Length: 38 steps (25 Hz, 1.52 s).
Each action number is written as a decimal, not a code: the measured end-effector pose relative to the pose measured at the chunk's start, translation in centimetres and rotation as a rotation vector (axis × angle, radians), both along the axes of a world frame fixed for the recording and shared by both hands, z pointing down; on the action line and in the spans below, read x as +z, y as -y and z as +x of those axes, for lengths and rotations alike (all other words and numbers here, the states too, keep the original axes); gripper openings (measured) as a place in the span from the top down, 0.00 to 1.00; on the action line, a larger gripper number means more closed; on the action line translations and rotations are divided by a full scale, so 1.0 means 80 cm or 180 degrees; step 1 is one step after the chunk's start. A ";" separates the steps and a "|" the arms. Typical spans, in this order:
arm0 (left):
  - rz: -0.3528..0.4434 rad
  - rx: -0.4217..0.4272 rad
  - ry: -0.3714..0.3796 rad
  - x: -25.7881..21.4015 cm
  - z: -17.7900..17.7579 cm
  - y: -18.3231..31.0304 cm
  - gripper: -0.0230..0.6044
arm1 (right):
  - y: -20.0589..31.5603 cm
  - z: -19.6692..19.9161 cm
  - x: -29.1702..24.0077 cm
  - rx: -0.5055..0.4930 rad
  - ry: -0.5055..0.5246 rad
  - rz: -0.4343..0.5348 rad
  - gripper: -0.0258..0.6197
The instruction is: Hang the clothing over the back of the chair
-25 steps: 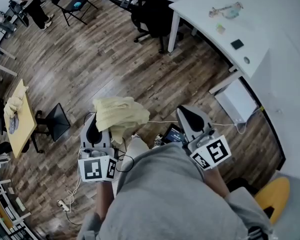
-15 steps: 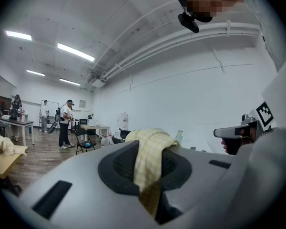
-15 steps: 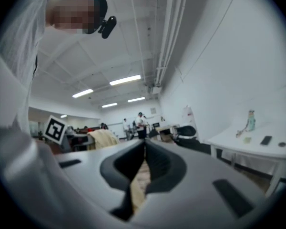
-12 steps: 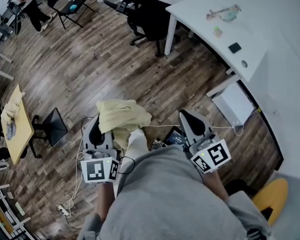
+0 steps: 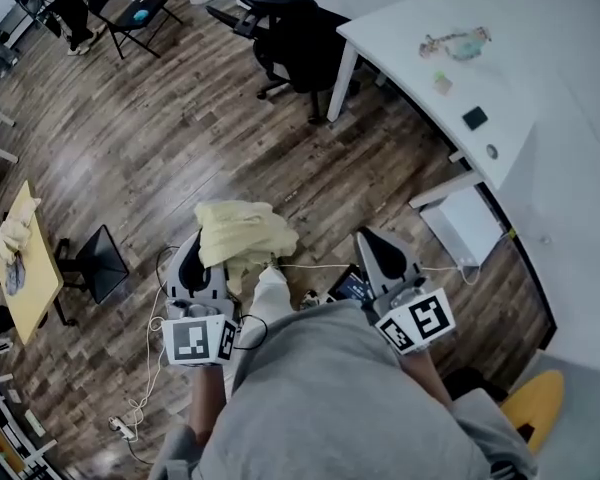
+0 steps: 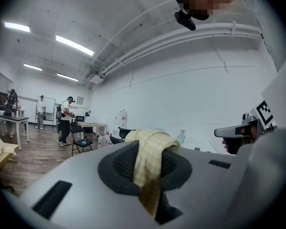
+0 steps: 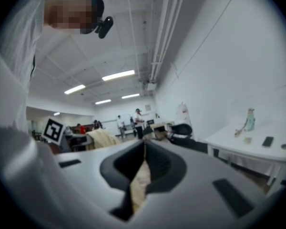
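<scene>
We see a dark wood-plank floor [image 5: 180, 138] all round. At the upper right stands a white surface [image 5: 540, 58] carrying a greenish cluster [image 5: 455, 41], a small black slab [image 5: 474, 118] and a round fitting [image 5: 492, 151]; a white box [image 5: 462, 223] sits under its edge. At the far left we find a small wooden surface [image 5: 35, 278] with a pale cloth [image 5: 12, 236] on it, and a black stool [image 5: 98, 266] just beside. A power strip [image 5: 114, 425] lies on the floor at the lower left, and a yellow round seat [image 5: 528, 408] shows at the lower right.

My matt grey plastic left gripper [image 5: 198, 258] holds a soft pale yellow checked cloth garment [image 5: 242, 236] above the glossy brown wood-plank floor [image 5: 180, 138].
</scene>
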<state>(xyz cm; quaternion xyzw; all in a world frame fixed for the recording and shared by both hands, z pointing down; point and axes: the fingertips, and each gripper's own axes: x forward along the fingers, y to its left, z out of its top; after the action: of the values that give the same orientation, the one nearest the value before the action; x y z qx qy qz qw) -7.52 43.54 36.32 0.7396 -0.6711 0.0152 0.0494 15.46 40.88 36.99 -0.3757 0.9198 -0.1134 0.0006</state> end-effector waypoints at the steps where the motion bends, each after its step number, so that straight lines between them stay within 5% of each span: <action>1: -0.0013 -0.0003 -0.0001 0.001 -0.005 0.012 0.86 | 0.009 -0.005 -0.001 -0.0002 -0.0015 0.0010 0.91; 24: -0.0027 0.0225 -0.0093 0.002 -0.109 0.224 0.86 | 0.195 -0.096 -0.004 0.0364 -0.0106 -0.0051 0.91; 38: 0.0054 0.0297 -0.0122 0.001 -0.171 0.268 0.86 | 0.233 -0.157 -0.001 0.0474 -0.0119 -0.0022 0.91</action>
<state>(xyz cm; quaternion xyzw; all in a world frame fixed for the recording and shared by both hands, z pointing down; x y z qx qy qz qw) -21.16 22.10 36.43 0.7706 -0.6349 -0.0024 0.0552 2.90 22.28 36.93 -0.4452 0.8887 -0.1091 -0.0095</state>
